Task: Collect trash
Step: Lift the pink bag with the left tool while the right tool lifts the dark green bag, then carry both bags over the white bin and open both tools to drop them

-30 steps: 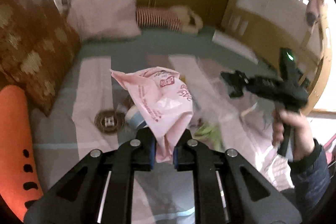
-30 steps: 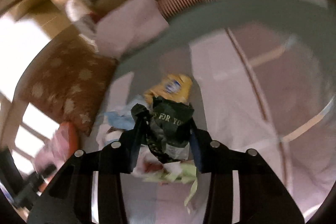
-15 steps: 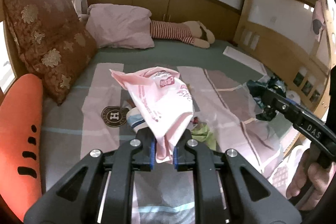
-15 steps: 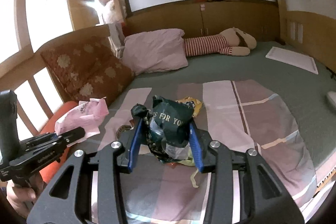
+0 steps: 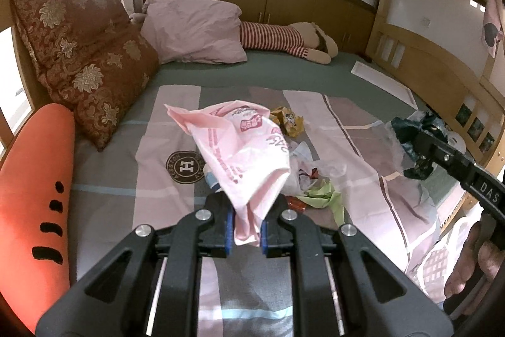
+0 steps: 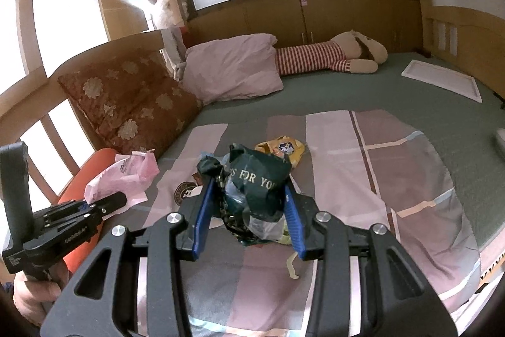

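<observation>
Trash lies in a small heap on the pink and grey patchwork blanket (image 5: pixel 176 179) spread over the green bed: a yellow snack wrapper (image 5: pixel 288 123) at the far side, a crumpled clear plastic bag (image 5: pixel 307 169) in the middle, and a light green scrap of paper (image 5: pixel 325 198) nearest the camera. The left gripper (image 5: pixel 246 231) is pinched on the lower end of a thin pink plastic bag with red print (image 5: pixel 240 144), which is held up above the heap. The right gripper (image 6: pixel 249 220) is clamped, with its blue pads (image 6: pixel 202 210) set fairly wide, around a crumpled dark green plastic bag with white lettering (image 6: pixel 255 182), held off the blanket. To the left lie an orange carrot-shaped cushion (image 5: pixel 31 195) and a brown flowered pillow (image 5: pixel 82 52); farther back are a pale pink pillow (image 5: pixel 195 30) and a striped plush toy (image 5: pixel 284 40).
</observation>
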A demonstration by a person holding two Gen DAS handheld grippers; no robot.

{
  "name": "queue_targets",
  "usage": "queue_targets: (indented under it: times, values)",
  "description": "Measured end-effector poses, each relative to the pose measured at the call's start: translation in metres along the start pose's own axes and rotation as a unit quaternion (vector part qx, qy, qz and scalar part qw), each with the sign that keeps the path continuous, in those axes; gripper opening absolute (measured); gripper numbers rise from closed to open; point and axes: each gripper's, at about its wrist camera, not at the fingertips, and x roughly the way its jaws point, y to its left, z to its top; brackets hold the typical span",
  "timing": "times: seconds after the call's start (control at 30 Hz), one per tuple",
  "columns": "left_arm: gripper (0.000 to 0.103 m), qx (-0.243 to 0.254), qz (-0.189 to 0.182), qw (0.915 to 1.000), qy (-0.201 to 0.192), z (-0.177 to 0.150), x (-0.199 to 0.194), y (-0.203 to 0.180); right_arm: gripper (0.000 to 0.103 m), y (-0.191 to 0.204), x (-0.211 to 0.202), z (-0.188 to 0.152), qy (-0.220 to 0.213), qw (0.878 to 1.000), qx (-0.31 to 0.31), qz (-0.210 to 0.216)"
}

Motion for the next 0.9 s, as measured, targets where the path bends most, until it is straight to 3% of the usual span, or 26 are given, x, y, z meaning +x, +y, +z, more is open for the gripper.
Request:
queue_targets:
  times: [0.67, 0.8, 0.9]
  values:
    - [0.013, 0.011, -0.010, 0.9999, 0.009, -0.003, 0.007, -0.004, 0.042, -0.006, 0.008, -0.001, 0.006, 1.000, 0.001, -0.012]
    - [0.013, 0.031, -0.034, 0.9989, 0.012, -0.006, 0.011, -0.017, 0.042, -0.023, -0.015, 0.003, -0.016, 0.999, 0.021, -0.022]
    - [0.013, 0.055, -0.062, 0.9965, 0.016, -0.012, 0.010, -0.033, 0.043, -0.046, -0.062, -0.009, -0.048, 0.997, 0.050, -0.038]
